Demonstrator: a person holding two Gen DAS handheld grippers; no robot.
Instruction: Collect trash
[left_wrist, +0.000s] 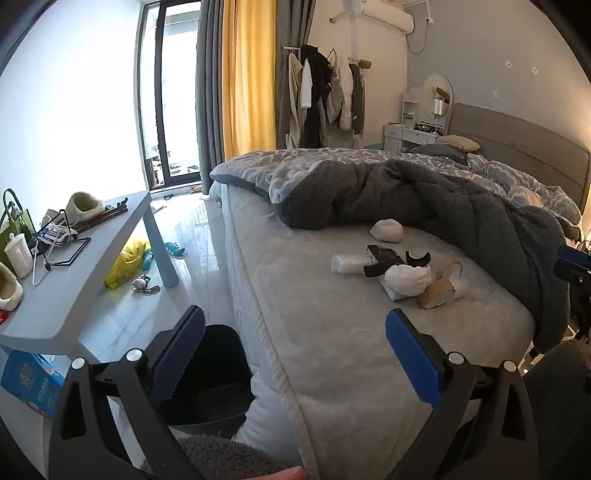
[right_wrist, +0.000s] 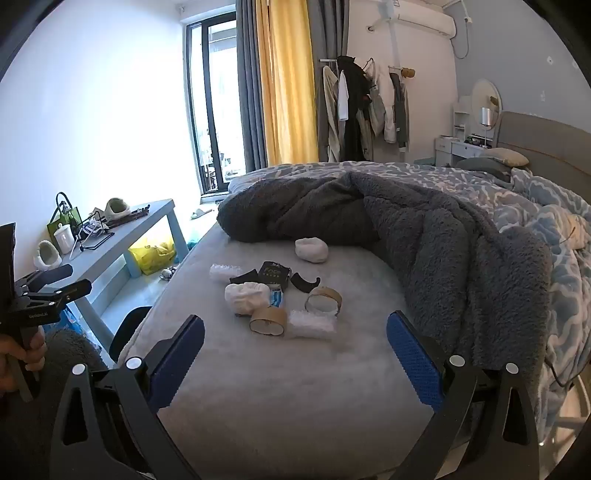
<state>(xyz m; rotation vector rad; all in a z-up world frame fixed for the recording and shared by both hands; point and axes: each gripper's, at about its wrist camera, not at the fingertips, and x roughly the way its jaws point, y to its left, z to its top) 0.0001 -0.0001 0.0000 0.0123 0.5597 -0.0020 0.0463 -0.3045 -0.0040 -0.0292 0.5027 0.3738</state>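
Trash lies in a cluster on the grey bed sheet (right_wrist: 258, 387): a crumpled white tissue (right_wrist: 312, 250), a black box (right_wrist: 275, 276), a larger white wad (right_wrist: 247, 297), a cardboard roll (right_wrist: 269, 320), a tape ring (right_wrist: 324, 298) and a white plastic wrap (right_wrist: 312, 325). My right gripper (right_wrist: 295, 328) is open just short of the cluster, holding nothing. My left gripper (left_wrist: 295, 332) is open over the bed's near corner, with the wad (left_wrist: 406, 280) and rolls (left_wrist: 439, 291) ahead to its right. A black bin (left_wrist: 214, 369) stands on the floor below its left finger.
A rumpled dark grey blanket (right_wrist: 424, 236) curves behind and to the right of the trash. A grey-blue side table (left_wrist: 92, 266) with slippers, a white jar and a green bag stands on the left. A yellow bag (left_wrist: 127, 264) lies under it, near a blue box (left_wrist: 29, 384).
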